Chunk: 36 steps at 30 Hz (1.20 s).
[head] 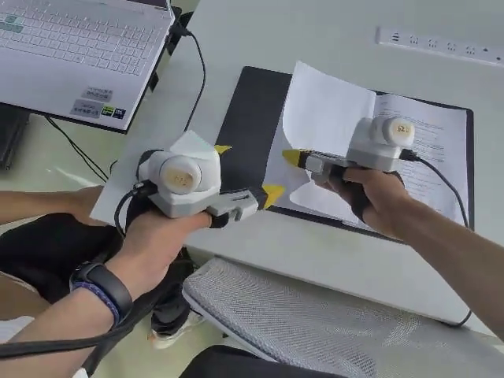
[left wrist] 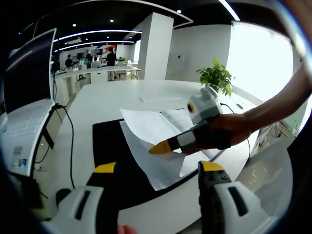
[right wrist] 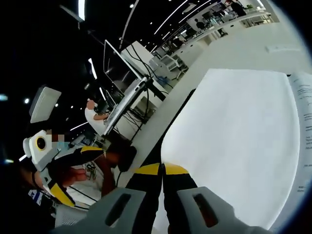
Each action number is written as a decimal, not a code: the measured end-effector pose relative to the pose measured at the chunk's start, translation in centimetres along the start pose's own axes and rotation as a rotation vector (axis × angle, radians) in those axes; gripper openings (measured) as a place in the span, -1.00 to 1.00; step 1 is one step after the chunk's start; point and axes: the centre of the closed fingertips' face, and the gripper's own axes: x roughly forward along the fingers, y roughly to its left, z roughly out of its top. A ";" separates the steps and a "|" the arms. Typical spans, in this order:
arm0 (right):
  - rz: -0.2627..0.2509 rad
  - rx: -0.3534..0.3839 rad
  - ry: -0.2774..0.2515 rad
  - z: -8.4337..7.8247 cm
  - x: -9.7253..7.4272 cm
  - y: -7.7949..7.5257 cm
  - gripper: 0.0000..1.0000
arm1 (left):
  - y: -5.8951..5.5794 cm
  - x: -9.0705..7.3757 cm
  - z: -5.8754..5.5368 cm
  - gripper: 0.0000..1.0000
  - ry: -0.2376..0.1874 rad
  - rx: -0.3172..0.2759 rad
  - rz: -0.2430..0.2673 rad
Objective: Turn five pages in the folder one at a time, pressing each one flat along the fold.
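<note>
Page [head: 327,110] edge pinched by R tool [head: 293,157], L tool [head: 248,171] wide, off folder [head: 248,118]

The folder [head: 250,118] is black, its lifted page [head: 327,110] plain white, the printed page [head: 433,142] white with dark text. The left gripper [head: 248,172] and right gripper [head: 295,157] have white bodies and yellow tips. At the upper left the laptop [head: 79,39] is silver; the chair [head: 315,323] is grey mesh.

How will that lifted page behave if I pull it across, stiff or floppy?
Probably floppy: the page bows in a curve where the right gripper pinches it. Likely light, since one pinched edge holds it up. It may crease if pulled hard, being one thin sheet.
</note>
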 end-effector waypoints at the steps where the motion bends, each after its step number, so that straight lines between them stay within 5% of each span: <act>1: -0.007 0.003 0.007 -0.2 0.2 -0.2 -1.00 | 0.0 -0.1 0.0 0.29 -0.001 -0.002 0.001; 18: -0.067 0.046 0.050 -2.7 1.0 -1.6 -0.97 | 0.1 -1.0 -0.6 0.27 0.006 -0.012 0.020; 36: -0.031 0.067 0.034 -1.8 0.3 -0.6 -0.78 | -0.7 -0.1 -0.4 0.25 0.011 -0.007 0.003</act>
